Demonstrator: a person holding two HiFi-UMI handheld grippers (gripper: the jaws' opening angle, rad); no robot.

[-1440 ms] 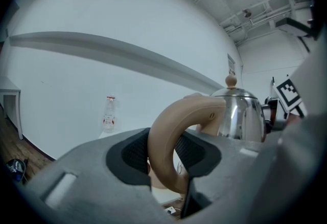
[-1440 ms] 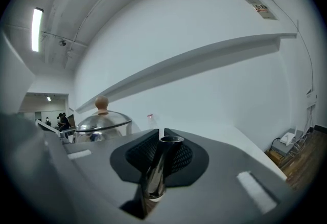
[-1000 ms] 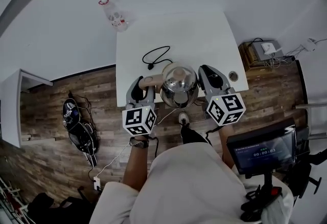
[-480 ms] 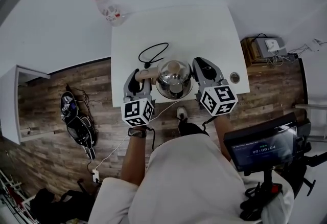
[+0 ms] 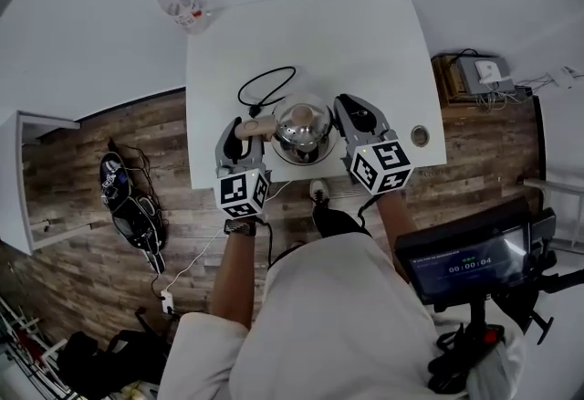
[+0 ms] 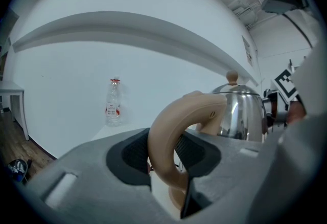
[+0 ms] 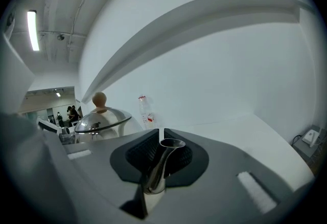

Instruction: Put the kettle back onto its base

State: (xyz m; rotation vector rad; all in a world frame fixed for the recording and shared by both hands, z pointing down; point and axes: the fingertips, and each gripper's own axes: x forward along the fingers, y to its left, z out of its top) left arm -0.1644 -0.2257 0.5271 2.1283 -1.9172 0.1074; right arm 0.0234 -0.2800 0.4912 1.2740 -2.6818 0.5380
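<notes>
A steel kettle (image 5: 301,122) with a beige knob hangs between my two grippers over the near part of the white table (image 5: 365,42). My left gripper (image 5: 245,129) is shut on the kettle's beige handle (image 6: 168,136), which arches up between its dark pads. My right gripper (image 5: 351,110) is shut on the thin steel spout (image 7: 161,164). The kettle's body (image 6: 237,113) shows to the right in the left gripper view, and its lid (image 7: 102,118) to the left in the right gripper view. A black cable (image 5: 265,86) loops on the table just behind the kettle. I cannot make out the base.
A clear plastic bottle (image 5: 178,5) with a red cap stands on the floor beyond the table's far left corner. A round hole (image 5: 419,136) sits near the table's right front corner. A low box with devices (image 5: 474,74) stands right of the table, and a screen (image 5: 461,257) is near my right side.
Both grippers have carried the kettle forward from the table's front edge to over the table and lower. The grips on handle and spout are unchanged.
</notes>
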